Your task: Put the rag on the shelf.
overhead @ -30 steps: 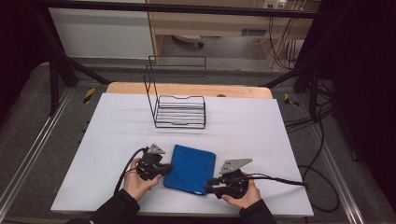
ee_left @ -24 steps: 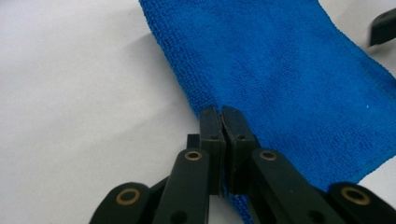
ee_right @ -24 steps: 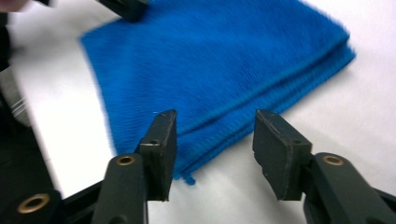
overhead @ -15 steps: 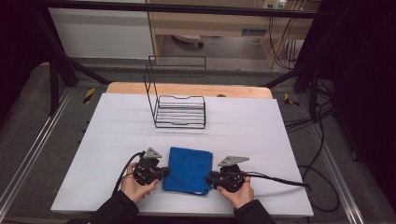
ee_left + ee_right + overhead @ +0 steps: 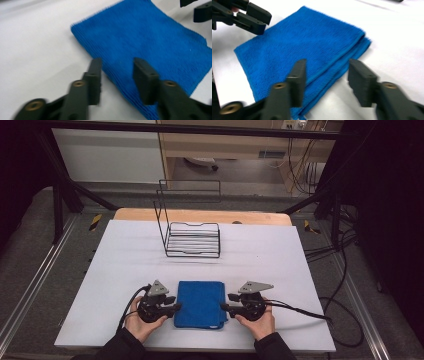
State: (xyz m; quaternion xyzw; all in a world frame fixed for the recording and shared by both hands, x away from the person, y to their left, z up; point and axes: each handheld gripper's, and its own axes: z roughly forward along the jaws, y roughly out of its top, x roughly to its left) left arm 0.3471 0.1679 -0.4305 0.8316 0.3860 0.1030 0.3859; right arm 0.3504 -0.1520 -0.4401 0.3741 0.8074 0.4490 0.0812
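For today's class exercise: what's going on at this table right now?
A person holds a gripper in each hand at either side of a folded blue cloth on the white table. The left gripper and right gripper have just been opening; their jaws stand apart at the cloth's edges, pressing nothing. A wire rack stands behind.

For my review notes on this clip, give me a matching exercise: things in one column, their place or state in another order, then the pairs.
Things:
1. blue folded cloth
2. black wire rack
3. left gripper
4. right gripper

Places or states:
A. stands at the far middle of the white table
B. open at the cloth's left edge
C. lies flat between both grippers
D. open at the cloth's right edge

Pairs: 1-C, 2-A, 3-B, 4-D
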